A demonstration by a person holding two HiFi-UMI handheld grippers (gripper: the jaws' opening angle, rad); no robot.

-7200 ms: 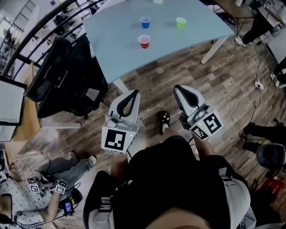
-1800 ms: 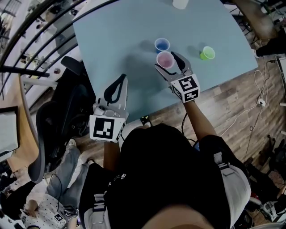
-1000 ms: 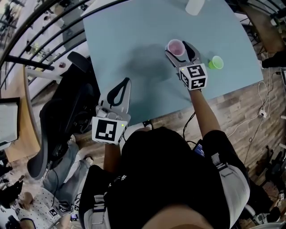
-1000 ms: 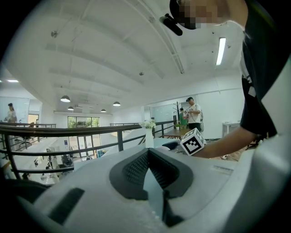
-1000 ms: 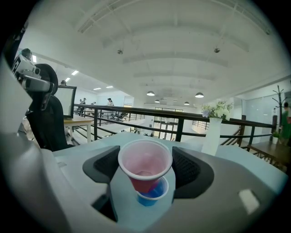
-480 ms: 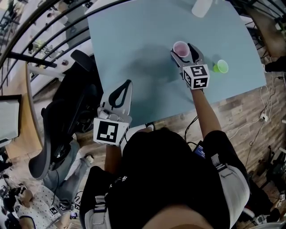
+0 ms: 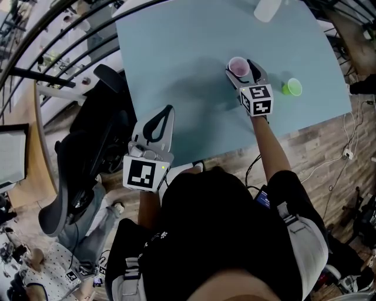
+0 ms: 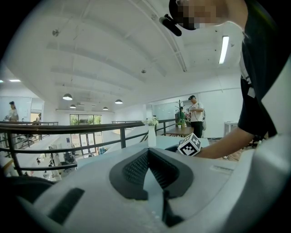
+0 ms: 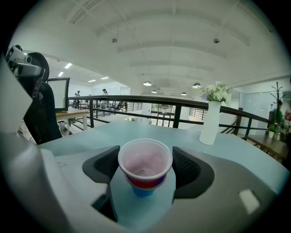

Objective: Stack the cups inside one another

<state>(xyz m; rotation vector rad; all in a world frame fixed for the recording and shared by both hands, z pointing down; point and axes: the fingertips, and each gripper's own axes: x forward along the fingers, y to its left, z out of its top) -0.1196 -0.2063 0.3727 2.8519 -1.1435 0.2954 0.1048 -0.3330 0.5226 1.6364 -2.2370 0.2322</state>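
Observation:
A red cup (image 7: 238, 67) sits nested in a blue cup (image 9: 143, 190) on the light blue table (image 7: 176, 53). My right gripper (image 7: 241, 63) is shut on the red cup (image 9: 145, 164), and its pads (image 9: 187, 167) touch the rim on both sides. A green cup (image 7: 291, 87) stands alone on the table to the right of that gripper. My left gripper (image 7: 167, 110) is shut and holds nothing, hovering near the table's front edge. In the left gripper view its jaws meet at the tip of the left gripper (image 8: 148, 154), and the right gripper's marker cube (image 8: 188, 144) shows beyond.
A white vase (image 7: 267, 9) with flowers (image 9: 216, 93) stands at the table's far side. A black office chair (image 7: 82, 147) sits left of the table, beside a dark railing (image 7: 53, 35). The table's front edge runs just ahead of my body, over wooden floor (image 7: 317, 147).
My right gripper carried the red cup away from me across the table and set it into the blue cup; over the last half second it barely shifted. The left gripper stayed in place.

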